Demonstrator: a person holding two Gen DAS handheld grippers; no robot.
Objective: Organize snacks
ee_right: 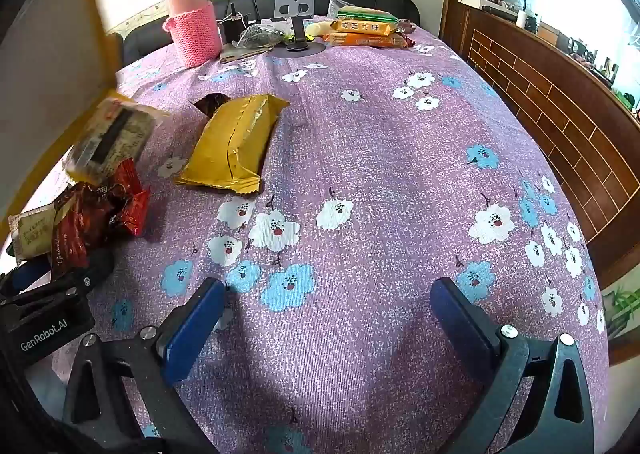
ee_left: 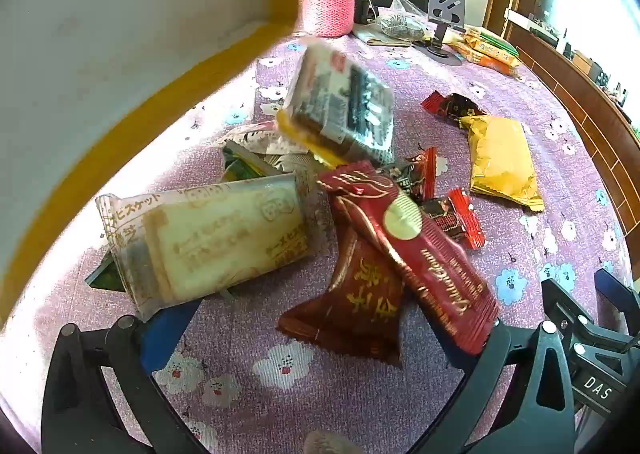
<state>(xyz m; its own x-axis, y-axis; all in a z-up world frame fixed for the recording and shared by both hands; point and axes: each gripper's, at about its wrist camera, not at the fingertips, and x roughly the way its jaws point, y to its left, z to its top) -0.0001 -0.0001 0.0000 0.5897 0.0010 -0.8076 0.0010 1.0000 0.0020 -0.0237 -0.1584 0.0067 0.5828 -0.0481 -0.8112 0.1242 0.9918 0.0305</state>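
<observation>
Snacks lie in a loose heap on the left part of a purple flowered tablecloth [ee_right: 380, 158], close to a white wall with a yellow band [ee_left: 132, 122]. Seen from the left wrist, a pale biscuit pack [ee_left: 208, 238] lies at the near left of the heap, its near end over the left gripper's [ee_left: 320, 338] blue left finger [ee_left: 168, 338]. A long dark red wafer packet [ee_left: 416, 250] slants across a squat red pouch with gold characters [ee_left: 356, 302], and its lower end reaches the right finger; whether either finger actually presses a wrapper cannot be told. The left jaws stand wide apart, with bare cloth between them. Above the heap a clear-wrapped cake pack [ee_left: 340, 110] appears blurred and tilted, over some small red candy wrappers [ee_left: 448, 210]. A yellow foil pack [ee_left: 500, 158] lies alone to the right, apart from the heap, with another dark red wrapper [ee_left: 448, 104] just behind it. The right gripper [ee_right: 324, 318] hovers over open tablecloth with its blue fingers [ee_right: 192, 330] spread wide and nothing between them. At the far end of the table stand a pink bottle in a knitted sleeve [ee_right: 192, 26], a grey phone stand [ee_right: 296, 10] and a stack of orange and green boxes [ee_right: 364, 28].
</observation>
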